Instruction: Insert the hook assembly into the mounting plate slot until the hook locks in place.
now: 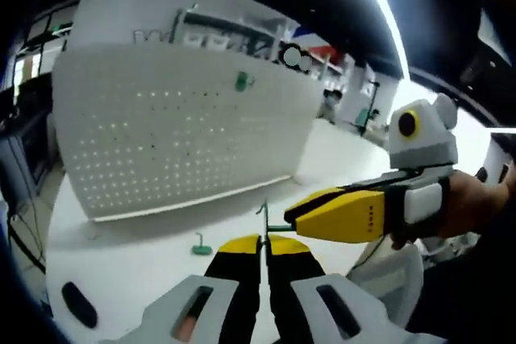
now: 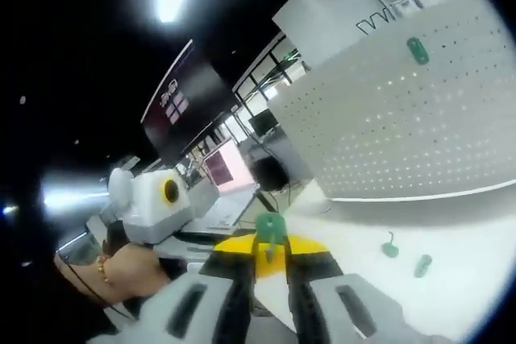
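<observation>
- White perforated mounting plate [image 1: 177, 130] stands upright at the back of the worktop [image 1: 129, 259] in the left gripper view, a green hook [image 1: 243, 81] already fixed near its top
- Left gripper [image 1: 262, 241] has its jaws together on a thin metal hook stem [image 1: 263, 217]; the right gripper [image 1: 294, 217] reaches in from the right beside it; another green hook [image 1: 201, 246] lies on the worktop before the plate
- Right gripper view: jaws clamped on a green hook base [image 2: 271, 227]; two green pieces [image 2: 405, 255] lie on the worktop below the plate
</observation>
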A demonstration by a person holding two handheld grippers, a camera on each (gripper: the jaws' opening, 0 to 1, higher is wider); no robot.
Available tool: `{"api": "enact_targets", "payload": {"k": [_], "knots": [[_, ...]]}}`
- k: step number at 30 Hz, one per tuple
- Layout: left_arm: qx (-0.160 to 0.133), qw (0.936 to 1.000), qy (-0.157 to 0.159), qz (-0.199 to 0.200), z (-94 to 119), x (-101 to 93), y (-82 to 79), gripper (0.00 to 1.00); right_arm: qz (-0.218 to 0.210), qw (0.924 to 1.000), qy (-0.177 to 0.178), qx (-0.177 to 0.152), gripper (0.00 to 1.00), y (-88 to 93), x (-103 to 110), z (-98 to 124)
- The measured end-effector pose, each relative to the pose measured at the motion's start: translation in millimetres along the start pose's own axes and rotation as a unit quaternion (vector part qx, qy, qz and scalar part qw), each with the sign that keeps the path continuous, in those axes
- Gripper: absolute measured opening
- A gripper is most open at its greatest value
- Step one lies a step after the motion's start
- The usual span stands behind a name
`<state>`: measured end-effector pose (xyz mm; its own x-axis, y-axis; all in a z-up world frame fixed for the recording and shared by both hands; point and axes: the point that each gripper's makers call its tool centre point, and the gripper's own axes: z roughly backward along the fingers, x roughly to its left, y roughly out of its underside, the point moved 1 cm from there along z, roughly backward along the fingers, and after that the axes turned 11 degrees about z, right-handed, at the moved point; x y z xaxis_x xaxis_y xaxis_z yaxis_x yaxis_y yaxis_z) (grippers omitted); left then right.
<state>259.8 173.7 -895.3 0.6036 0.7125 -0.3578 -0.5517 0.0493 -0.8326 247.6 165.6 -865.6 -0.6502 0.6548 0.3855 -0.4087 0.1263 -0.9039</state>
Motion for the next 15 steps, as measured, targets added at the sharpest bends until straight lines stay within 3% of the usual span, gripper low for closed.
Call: {"api": "enact_targets", "payload": {"k": [3,7,9,15], "knots": [[-0.012,0.9999,-0.001,-0.007,1.0,-3.2,-4.3,0.01,-0.003,1.0000,-0.001,-0.003,0.11,-0.2,1.2,-2.6],[-0.027,0.9980,-0.018,-0.054,2.8,-3.1,-11.3,0.01,-0.022,0.9997,0.003,-0.012,0.08,-2.6,-1.0,-4.0],[-0.027,0.9982,-0.017,-0.051,2.5,-1.4,-11.5,0.01,-0.037,0.9993,0.001,-0.013,0.06,-3.1,-0.3,-4.8],[-0.026,0.9991,-0.013,-0.032,3.9,2.2,-6.7,0.01,-0.024,0.9996,0.005,-0.012,0.03,0.5,-0.2,-8.4]]}}
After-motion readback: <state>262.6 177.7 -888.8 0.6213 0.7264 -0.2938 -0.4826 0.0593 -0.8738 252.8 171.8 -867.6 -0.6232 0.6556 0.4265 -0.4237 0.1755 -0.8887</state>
